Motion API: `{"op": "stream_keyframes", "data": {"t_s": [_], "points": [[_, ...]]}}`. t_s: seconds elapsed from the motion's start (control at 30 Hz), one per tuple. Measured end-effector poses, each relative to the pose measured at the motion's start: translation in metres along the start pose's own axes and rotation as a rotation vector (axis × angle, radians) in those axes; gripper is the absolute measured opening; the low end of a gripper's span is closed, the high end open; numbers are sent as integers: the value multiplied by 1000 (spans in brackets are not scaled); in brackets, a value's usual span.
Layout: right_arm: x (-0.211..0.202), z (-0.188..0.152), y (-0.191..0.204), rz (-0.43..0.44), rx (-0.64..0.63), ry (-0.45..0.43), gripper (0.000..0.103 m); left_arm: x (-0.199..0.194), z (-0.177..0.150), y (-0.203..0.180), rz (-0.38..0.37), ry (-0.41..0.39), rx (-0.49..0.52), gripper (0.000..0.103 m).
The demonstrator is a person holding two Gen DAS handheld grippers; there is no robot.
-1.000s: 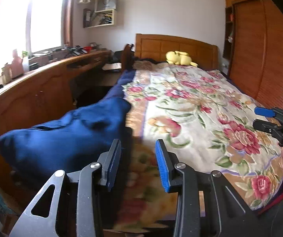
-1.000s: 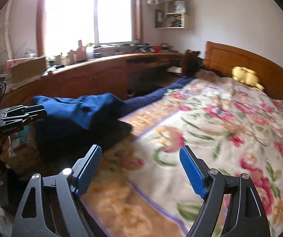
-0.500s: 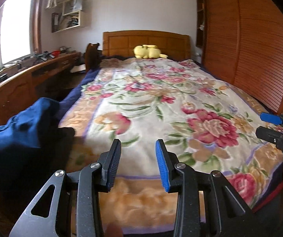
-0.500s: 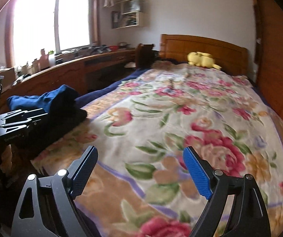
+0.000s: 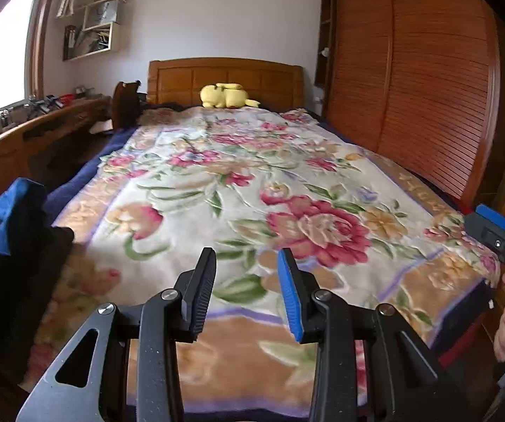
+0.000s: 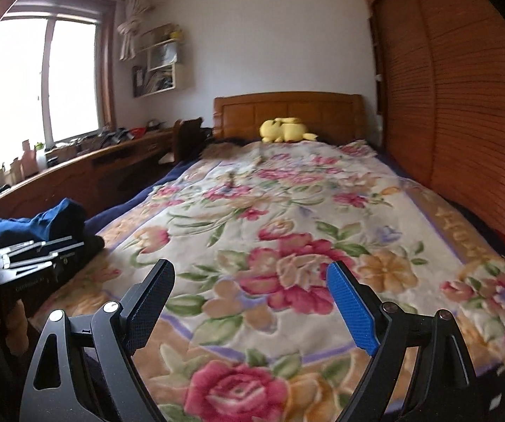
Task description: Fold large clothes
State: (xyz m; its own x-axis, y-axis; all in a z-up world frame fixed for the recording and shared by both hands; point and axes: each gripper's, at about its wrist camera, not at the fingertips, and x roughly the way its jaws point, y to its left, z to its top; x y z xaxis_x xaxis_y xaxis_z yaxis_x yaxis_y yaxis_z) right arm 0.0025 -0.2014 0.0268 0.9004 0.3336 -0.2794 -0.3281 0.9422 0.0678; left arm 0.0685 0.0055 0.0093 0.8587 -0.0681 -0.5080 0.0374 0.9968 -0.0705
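A dark blue garment [image 5: 2, 225] lies bunched at the left front corner of the bed; it also shows in the right wrist view [image 6: 41, 223]. My left gripper [image 5: 247, 281] is open and empty above the foot of the bed, right of the garment. My right gripper [image 6: 250, 292] is wide open and empty over the floral blanket [image 6: 287, 246]. Each gripper appears at the edge of the other's view: the right one at the far right [image 5: 498, 232], the left one at the far left [image 6: 37, 263].
The floral blanket [image 5: 252, 193] covers the bed. A yellow plush toy [image 5: 226, 95] lies by the wooden headboard [image 5: 224, 74]. A long wooden desk [image 5: 23, 137] with clutter runs along the left under the window. A slatted wooden wardrobe [image 5: 410, 70] stands at the right.
Both views have swung right, from the blue garment at the bed's left corner toward the middle of the bed. Both grippers stayed open and empty.
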Motion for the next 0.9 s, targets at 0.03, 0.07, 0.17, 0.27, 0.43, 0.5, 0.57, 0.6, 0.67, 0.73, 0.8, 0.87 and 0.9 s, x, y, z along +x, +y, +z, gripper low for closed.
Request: {"op": "stream_keyframes", "data": {"t_s": [0.03,0.07,0.17,0.27,0.43,0.5,0.57,0.6,0.67,0.73,0.8,0.87,0.9], "points": [[-4,-5,0,-8,6,-1,89,-1,-4,-5,0,2,1,37],[-3,-8,2,-14,12,0,89,-1,-6,-8,0,3,3,37],[-7,-17,4,-32,23,6,89,-3,-14,-16,-6,11,14,37],[-7,-21,7,-34,37,16,89,-6,-19,-21,-15,13,14,37],[-1,-17,4,-37,44,26,89,-7,-22,-24,-16,16,16,37],[2,-16,5,-36,46,29,89,-8,-22,-24,-14,12,14,37],[2,-15,5,-37,46,27,89,-9,-22,-24,-14,10,10,37],[3,-16,4,-37,45,25,89,-9,-22,-24,-14,8,12,37],[3,-17,4,-39,43,22,89,-10,-22,-24,-8,3,16,37],[3,-18,3,-38,39,20,89,-11,-22,-24,-9,0,14,37],[2,-18,3,-39,35,19,89,-11,-22,-24,-8,-1,13,37],[2,-18,2,-36,32,19,89,-11,-21,-24,-7,-2,14,37],[2,-18,2,-36,31,19,89,-12,-21,-24,-8,-3,14,37]]}}
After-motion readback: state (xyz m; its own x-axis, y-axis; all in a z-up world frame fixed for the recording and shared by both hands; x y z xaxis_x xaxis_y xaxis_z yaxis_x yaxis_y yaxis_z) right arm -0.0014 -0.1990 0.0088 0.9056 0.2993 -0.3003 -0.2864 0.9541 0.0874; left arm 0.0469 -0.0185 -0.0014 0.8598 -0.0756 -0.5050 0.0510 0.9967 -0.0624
